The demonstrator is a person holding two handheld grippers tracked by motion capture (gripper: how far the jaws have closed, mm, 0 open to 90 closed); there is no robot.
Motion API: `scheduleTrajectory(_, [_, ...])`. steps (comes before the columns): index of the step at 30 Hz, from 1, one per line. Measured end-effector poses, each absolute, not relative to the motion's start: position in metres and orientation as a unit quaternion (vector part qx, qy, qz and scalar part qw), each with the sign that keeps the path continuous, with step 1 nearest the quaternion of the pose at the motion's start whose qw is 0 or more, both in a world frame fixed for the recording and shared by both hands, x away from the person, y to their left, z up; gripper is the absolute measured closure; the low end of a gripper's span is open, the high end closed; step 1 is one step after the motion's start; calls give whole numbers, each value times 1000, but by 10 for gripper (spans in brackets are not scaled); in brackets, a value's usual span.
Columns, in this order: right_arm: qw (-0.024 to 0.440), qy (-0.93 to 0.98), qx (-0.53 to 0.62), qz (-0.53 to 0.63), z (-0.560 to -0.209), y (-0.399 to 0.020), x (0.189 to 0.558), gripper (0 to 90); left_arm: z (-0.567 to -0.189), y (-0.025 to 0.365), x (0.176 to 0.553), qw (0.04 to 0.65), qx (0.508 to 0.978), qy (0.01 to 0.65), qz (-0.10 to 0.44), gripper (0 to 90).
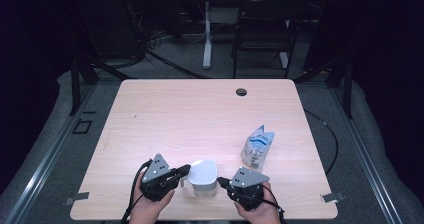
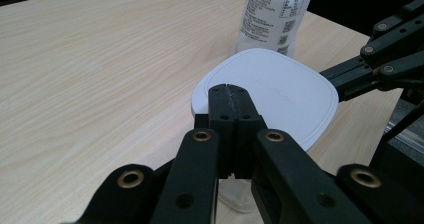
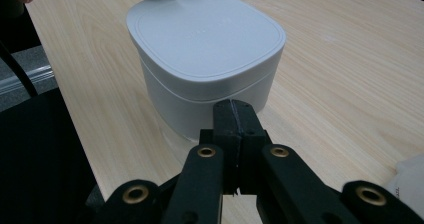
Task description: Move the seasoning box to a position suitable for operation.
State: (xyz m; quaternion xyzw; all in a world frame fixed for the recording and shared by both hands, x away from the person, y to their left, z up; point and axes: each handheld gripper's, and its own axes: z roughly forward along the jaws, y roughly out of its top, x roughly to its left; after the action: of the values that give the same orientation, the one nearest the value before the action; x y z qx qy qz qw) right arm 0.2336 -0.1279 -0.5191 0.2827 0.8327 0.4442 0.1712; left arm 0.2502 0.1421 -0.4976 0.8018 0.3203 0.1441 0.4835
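White container (image 1: 204,177) between hand-held grippers

Black tongs (image 1: 186,171), brass rivets, grey three-cornered plates, black trailing cables

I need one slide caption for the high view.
Two shut grippers, left and right, flank a white lidded container; a pouch lies nearby.

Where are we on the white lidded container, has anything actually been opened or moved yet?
Done: nothing visible; the lid sits flat on the white container, and the pouch stands apart, untouched. In hand: both grippers flank the container with jaws shut on nothing, the left gripper at the lid's edge, the right gripper by its lower wall. Left: likely getting a grip and taking the lid off.
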Motion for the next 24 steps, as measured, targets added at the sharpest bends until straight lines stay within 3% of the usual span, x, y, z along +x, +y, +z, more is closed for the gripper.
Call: scheduleTrajectory(24, [175,828,280,454,-516,-127,232,896,-498,143,250,484,801,321,143,900])
